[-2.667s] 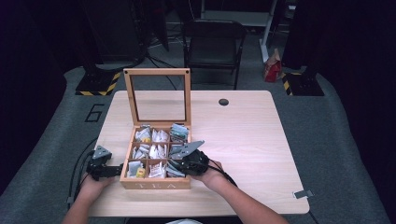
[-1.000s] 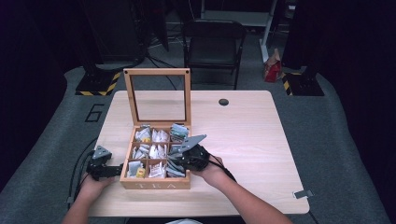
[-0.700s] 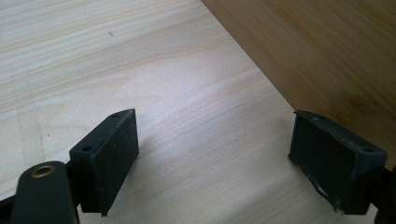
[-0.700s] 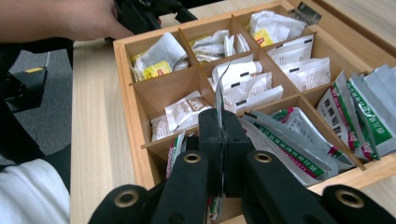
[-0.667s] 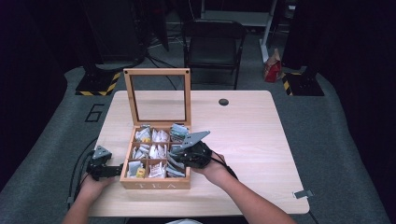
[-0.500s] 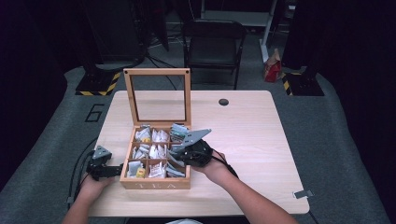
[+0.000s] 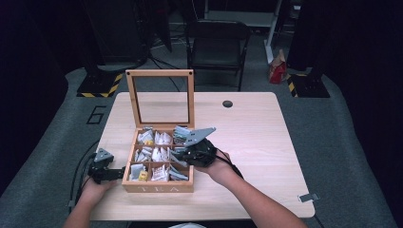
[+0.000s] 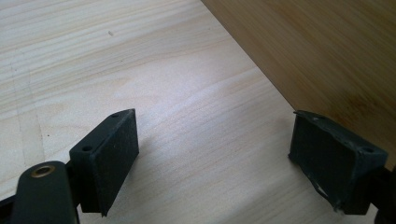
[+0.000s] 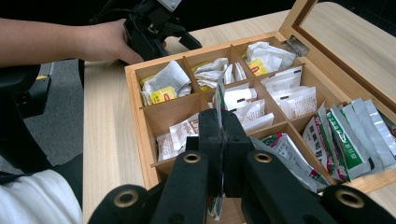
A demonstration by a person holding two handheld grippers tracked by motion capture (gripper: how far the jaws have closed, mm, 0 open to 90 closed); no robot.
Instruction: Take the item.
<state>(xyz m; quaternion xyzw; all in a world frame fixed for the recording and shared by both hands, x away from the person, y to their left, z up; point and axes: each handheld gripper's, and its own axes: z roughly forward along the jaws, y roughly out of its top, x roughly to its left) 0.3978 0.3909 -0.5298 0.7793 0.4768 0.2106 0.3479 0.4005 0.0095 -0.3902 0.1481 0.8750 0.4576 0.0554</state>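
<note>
A dark room surrounds the scene: grey carpet, a black chair (image 7: pixel 216 40) standing beyond the far edge, and yellow-and-black striped bases on the floor to either side. The surface (image 7: pixel 266 152) is a pale wood top with a round black cable hole (image 7: pixel 227 103) near its far edge.

On its near left part sits a wooden tea box (image 7: pixel 159 183), its glass-paned lid (image 7: pixel 160 97) standing upright at the back and the letters TEA on its front wall. Dividers split it into small compartments packed with white, yellow-marked and green-striped sachets.

The left hand-held gripper (image 7: pixel 107 173) rests low on the surface just beside the box's left wall; in the left gripper view its jaws stand wide apart with bare wood between them and the box wall close to one pad.

The right hand-held gripper (image 7: pixel 187 154) hovers over the right side of the box, with its grey plate tilted upward. In the right gripper view its jaws are pressed together on a tea sachet (image 9: pixel 218 109), a thin flat packet seen edge-on that sticks up above the pads, with a bit hanging below them. The sachet is above the compartments on the box's right side.
</note>
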